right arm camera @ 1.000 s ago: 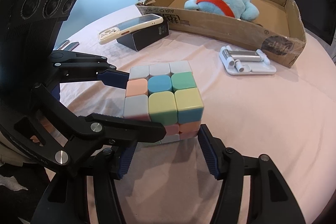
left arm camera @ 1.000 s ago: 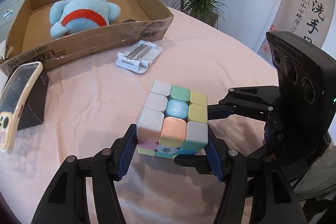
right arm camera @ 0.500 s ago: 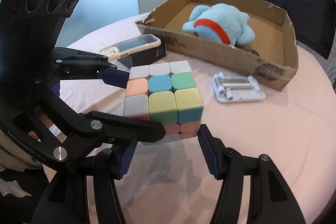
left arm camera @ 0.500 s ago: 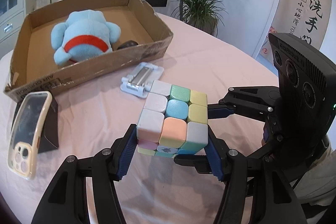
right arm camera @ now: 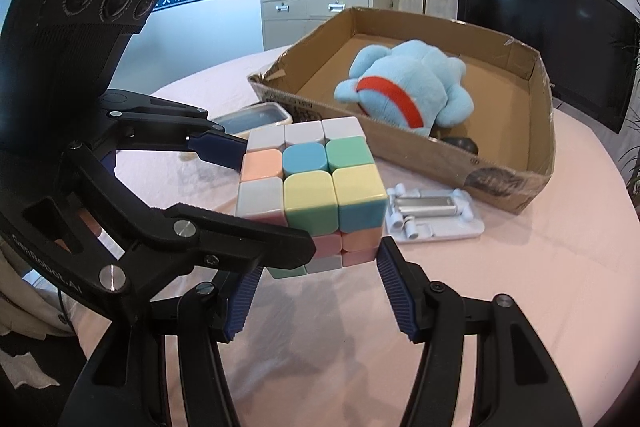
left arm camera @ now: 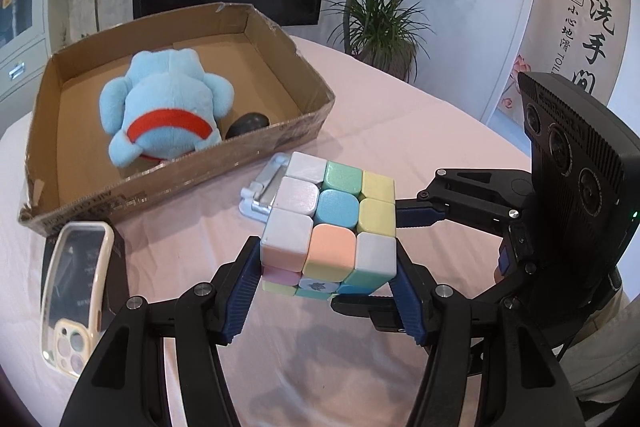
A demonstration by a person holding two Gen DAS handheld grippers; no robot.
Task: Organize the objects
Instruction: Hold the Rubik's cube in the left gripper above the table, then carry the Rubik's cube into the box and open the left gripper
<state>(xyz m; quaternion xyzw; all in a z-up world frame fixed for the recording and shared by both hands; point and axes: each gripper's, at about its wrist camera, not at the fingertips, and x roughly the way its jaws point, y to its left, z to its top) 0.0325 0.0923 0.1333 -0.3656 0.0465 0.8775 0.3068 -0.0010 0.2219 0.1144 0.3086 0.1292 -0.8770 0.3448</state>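
A pastel puzzle cube [left arm camera: 328, 227] hangs above the pink tablecloth, its shadow on the cloth below. My left gripper [left arm camera: 326, 287] is shut on it, blue pads pressed to its left and right sides. My right gripper [left arm camera: 384, 259] comes in from the right and clamps the same cube. In the right wrist view the cube [right arm camera: 312, 187] sits between the right gripper [right arm camera: 318, 283] fingers, and the left gripper [right arm camera: 250, 197] grips it from the left. An open cardboard box [left arm camera: 280, 143] behind holds a blue plush toy [left arm camera: 160, 107] and a dark rounded object [left arm camera: 248, 123].
A white folding phone stand [left arm camera: 260, 191] lies on the cloth just behind the cube, in front of the box. A phone in a cream case [left arm camera: 76, 287] leans on a small black box [left arm camera: 118, 259] at the left. Plants, a dark screen and cabinets stand beyond the table.
Both grippers have risen together with the cube held between them. The box, stand and phone have dropped lower in view and more of the box's inside shows.
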